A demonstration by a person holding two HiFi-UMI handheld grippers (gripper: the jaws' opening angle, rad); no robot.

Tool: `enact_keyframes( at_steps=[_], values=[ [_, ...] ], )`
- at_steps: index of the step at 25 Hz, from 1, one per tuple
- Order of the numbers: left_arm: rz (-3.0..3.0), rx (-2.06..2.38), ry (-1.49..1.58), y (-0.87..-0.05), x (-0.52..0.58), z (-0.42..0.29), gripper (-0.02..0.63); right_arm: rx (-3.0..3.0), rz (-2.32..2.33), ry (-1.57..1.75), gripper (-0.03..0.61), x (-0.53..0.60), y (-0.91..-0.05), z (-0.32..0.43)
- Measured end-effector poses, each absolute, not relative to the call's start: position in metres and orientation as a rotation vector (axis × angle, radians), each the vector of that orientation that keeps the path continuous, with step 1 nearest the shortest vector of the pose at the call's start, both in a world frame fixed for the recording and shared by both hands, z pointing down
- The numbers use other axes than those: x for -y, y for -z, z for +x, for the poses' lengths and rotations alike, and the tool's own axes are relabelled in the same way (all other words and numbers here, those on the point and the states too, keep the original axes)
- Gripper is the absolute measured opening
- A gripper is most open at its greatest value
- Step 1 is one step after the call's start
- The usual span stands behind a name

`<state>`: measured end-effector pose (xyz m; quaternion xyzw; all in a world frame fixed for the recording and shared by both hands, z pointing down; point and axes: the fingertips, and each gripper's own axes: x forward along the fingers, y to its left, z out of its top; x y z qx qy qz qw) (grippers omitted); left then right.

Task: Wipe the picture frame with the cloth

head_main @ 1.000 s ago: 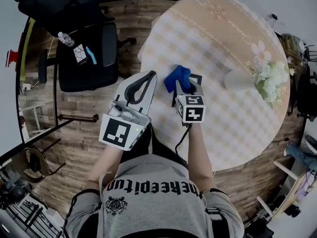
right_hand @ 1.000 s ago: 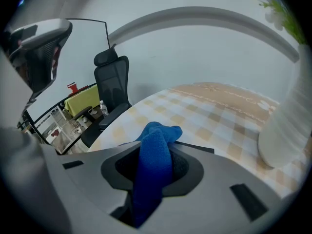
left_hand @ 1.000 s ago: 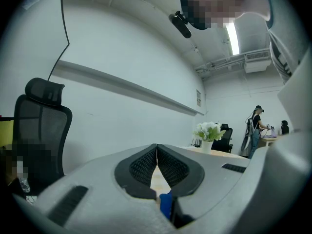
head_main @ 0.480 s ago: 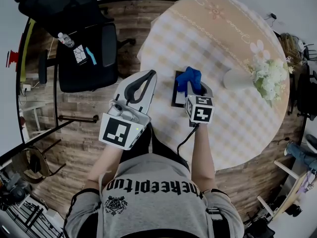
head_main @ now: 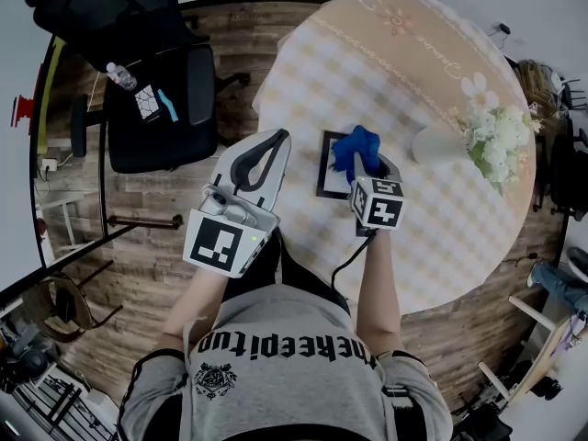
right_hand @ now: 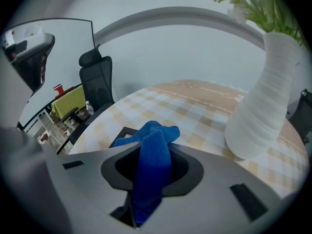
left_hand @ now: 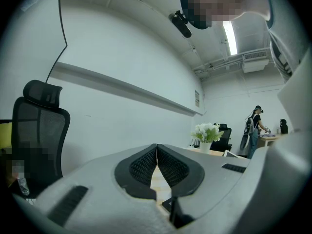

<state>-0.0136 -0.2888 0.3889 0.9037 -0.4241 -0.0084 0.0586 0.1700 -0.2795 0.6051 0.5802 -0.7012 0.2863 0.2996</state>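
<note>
A black picture frame point(head_main: 332, 163) lies flat on the checked round table point(head_main: 413, 90), near its left edge. My right gripper point(head_main: 367, 160) is shut on a blue cloth point(head_main: 356, 148), which rests on the frame's right side. In the right gripper view the blue cloth point(right_hand: 153, 160) bunches out between the jaws, with a corner of the picture frame point(right_hand: 123, 132) showing beyond it. My left gripper point(head_main: 271, 139) hangs over the table's left rim beside the frame, shut and holding nothing; its fingertips point(left_hand: 157, 147) meet in the left gripper view.
A white ribbed vase point(head_main: 439, 145) with white flowers point(head_main: 501, 141) stands on the table right of the frame; the vase point(right_hand: 261, 101) is close in the right gripper view. A black office chair point(head_main: 161, 104) stands on the wooden floor to the left.
My right gripper has carried the blue cloth rightward across the frame, uncovering the frame's left side. The left gripper has stayed still.
</note>
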Motion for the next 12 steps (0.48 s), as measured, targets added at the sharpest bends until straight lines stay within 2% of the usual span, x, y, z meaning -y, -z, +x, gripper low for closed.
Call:
enact_keyframes(
  at_steps=[12],
  values=[
    [2.754, 1.256, 0.041, -0.381, 0.28, -0.001, 0.018, 1.914, 1.516, -0.856, 0.097, 0.238, -0.605, 0.17]
  ],
)
